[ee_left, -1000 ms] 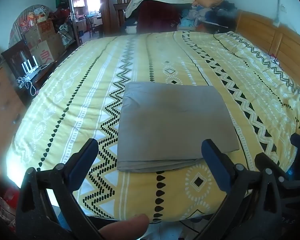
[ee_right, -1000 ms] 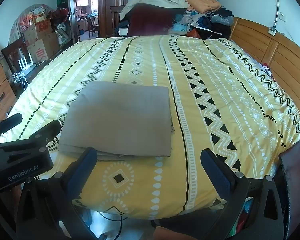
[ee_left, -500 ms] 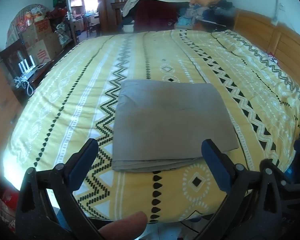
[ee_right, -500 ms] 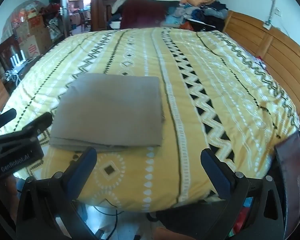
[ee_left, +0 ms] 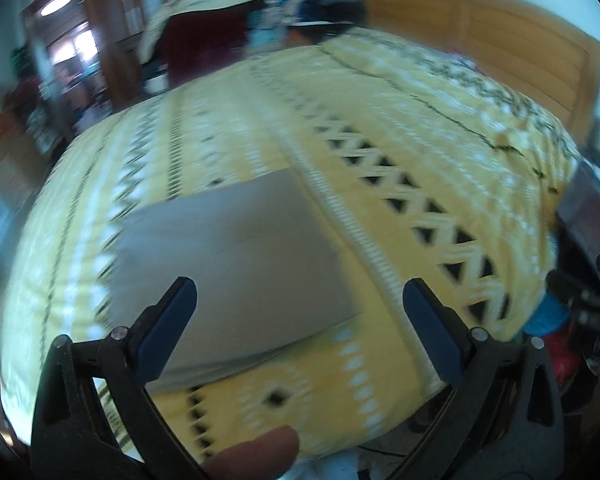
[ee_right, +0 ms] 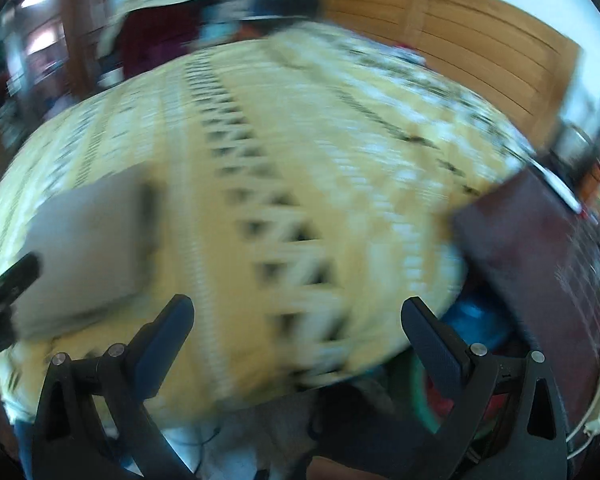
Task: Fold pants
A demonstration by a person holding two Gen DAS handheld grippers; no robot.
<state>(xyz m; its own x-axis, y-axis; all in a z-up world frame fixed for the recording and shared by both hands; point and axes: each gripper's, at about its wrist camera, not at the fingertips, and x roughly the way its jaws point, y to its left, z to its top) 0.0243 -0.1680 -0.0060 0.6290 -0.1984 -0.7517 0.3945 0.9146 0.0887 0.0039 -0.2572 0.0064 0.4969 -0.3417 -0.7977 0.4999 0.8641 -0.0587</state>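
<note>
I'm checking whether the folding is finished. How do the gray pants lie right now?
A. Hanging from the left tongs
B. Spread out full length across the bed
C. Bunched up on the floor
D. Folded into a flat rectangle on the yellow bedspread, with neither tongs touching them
D: the gray pants lie as a flat folded rectangle on the bedspread, while the left tongs and right tongs are both open and empty.

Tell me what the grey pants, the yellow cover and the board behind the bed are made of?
The pants look like soft, matte woven cloth: they lie flat in a folded stack with layered edges. The cover seems to be printed fabric, probably cotton, dull and slightly rumpled; the blur hides the weave. The headboard looks like varnished wood, orange-brown with plank lines.
</note>
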